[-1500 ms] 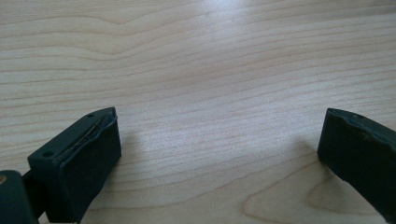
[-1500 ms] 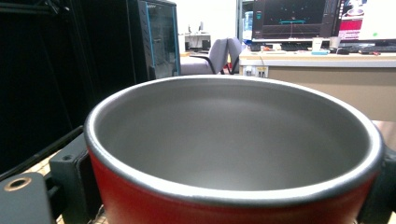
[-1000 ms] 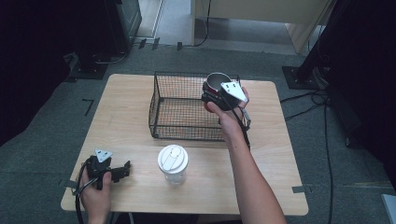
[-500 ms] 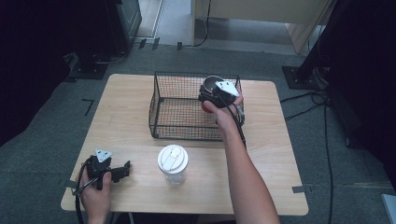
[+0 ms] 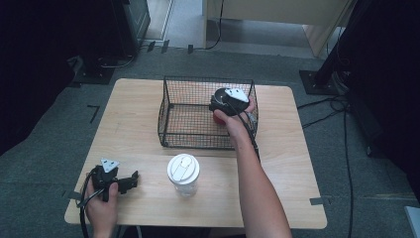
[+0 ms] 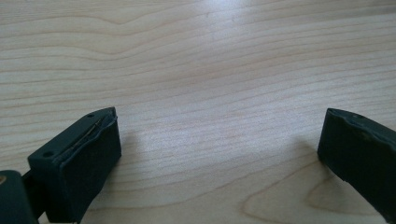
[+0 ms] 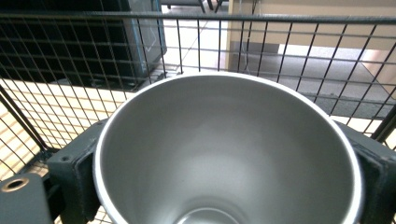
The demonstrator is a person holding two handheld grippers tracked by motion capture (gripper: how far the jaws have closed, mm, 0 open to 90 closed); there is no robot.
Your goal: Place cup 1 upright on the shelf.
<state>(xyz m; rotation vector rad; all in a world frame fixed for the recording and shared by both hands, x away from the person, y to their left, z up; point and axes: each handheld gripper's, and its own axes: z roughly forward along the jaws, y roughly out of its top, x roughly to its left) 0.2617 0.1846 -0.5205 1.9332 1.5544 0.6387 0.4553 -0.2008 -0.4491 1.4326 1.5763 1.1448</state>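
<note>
Right gripper (image 5: 219, 106) has sunk into the wire basket (image 5: 171, 106) since the earlier frame, cup between its jaws.

The steel cup (image 7: 229, 149) stands upright, mouth up, at the basket's right end in the upper middle of the high view. The jaws flank it left and right and have just been easing apart; whether the pads still press I cannot tell. The left gripper (image 5: 130, 180), spread wide and empty, rests lower left.

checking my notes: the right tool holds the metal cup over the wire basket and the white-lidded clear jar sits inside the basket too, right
Not quite. The clear jar with the white lid stands on the light wooden table in front of the black wire basket, not inside it, as the high view shows. The right tool does hold the silver metal cup in the basket.
</note>
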